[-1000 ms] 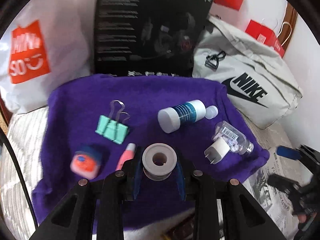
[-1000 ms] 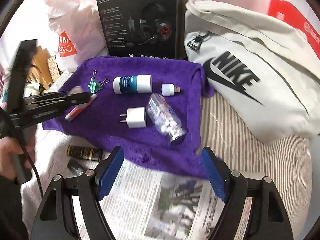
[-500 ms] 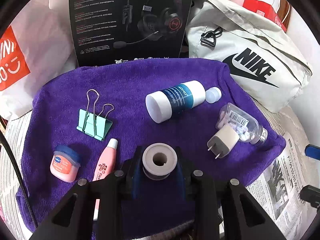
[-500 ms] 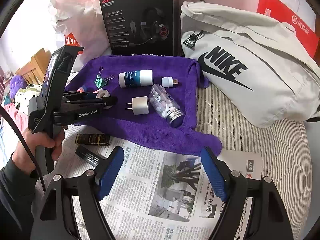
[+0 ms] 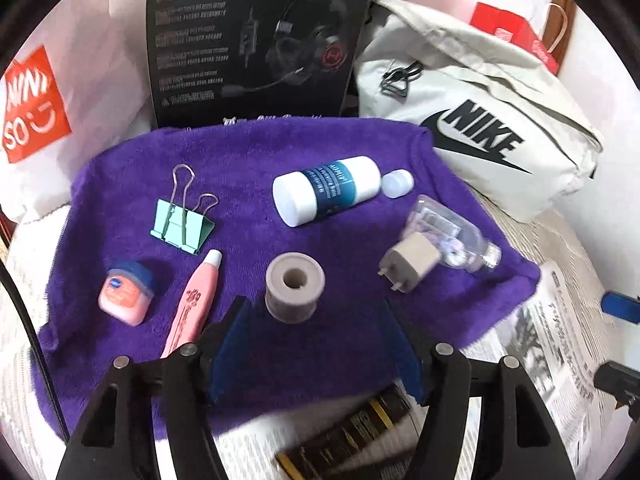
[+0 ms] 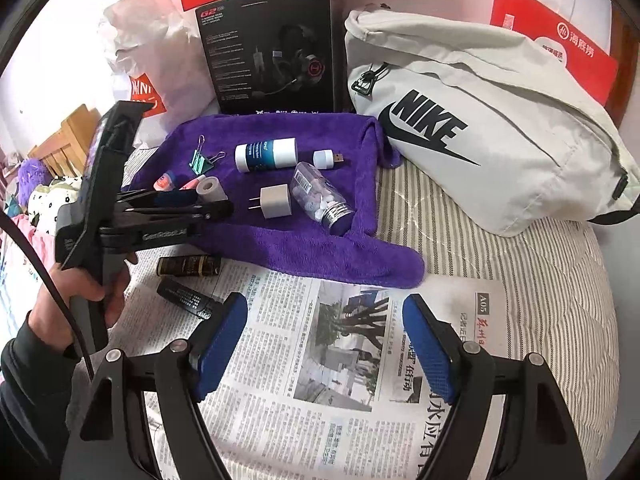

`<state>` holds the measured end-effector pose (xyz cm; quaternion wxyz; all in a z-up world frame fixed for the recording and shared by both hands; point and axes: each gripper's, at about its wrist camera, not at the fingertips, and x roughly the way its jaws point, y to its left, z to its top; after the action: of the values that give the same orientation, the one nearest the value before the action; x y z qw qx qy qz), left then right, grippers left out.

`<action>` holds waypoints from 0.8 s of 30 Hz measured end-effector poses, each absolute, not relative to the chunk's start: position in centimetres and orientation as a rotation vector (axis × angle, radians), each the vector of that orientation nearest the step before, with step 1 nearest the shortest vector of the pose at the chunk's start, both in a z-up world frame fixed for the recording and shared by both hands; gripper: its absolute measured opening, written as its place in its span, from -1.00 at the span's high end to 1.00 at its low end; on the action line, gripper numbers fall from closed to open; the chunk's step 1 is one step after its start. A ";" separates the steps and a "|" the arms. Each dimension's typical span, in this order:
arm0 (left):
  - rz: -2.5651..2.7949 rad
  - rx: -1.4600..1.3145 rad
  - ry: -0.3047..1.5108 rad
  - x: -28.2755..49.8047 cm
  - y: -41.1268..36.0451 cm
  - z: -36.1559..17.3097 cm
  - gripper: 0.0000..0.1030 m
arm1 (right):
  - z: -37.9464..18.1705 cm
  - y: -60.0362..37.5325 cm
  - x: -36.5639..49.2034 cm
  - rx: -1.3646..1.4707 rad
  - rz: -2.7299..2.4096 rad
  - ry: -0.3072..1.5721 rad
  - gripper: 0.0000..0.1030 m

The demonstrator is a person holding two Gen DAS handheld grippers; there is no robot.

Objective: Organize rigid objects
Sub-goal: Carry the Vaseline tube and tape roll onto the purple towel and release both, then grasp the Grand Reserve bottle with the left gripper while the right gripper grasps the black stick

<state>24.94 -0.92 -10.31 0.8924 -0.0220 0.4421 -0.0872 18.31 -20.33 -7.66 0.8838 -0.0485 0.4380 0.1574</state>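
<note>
Now I see my left gripper point(image 5: 316, 344) spread wide, holding nothing, just behind the squat grey tape roll point(image 5: 295, 286), which lies hollow core up on the fuzzy purple towel point(image 5: 248, 168). My right gripper point(image 6: 326, 346) gapes empty above crinkled newspaper point(image 6: 340, 412).

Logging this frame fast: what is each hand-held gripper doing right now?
Left hand-held gripper: open, holding nothing; the tape roll sits on the purple towel ahead of its fingers.
Right hand-held gripper: open, empty, above the newspaper.
</note>
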 end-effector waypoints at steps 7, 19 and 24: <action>-0.239 -0.009 0.866 20.1 -1.2 -8.1 -0.30 | -7.6 -21.0 16.9 -0.067 0.313 0.906 -0.54; -0.190 0.132 0.930 19.3 -1.5 -11.6 -0.27 | -9.3 -21.5 16.0 -0.054 0.297 0.948 -0.54; -0.223 0.182 0.947 19.6 -2.7 -12.2 0.15 | -10.3 -21.4 16.2 -0.065 0.301 0.974 -0.54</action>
<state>19.61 -2.72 -12.15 0.8800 0.0872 0.4545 -0.1070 16.23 -21.39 -10.32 0.8724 -0.0312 0.4660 0.1442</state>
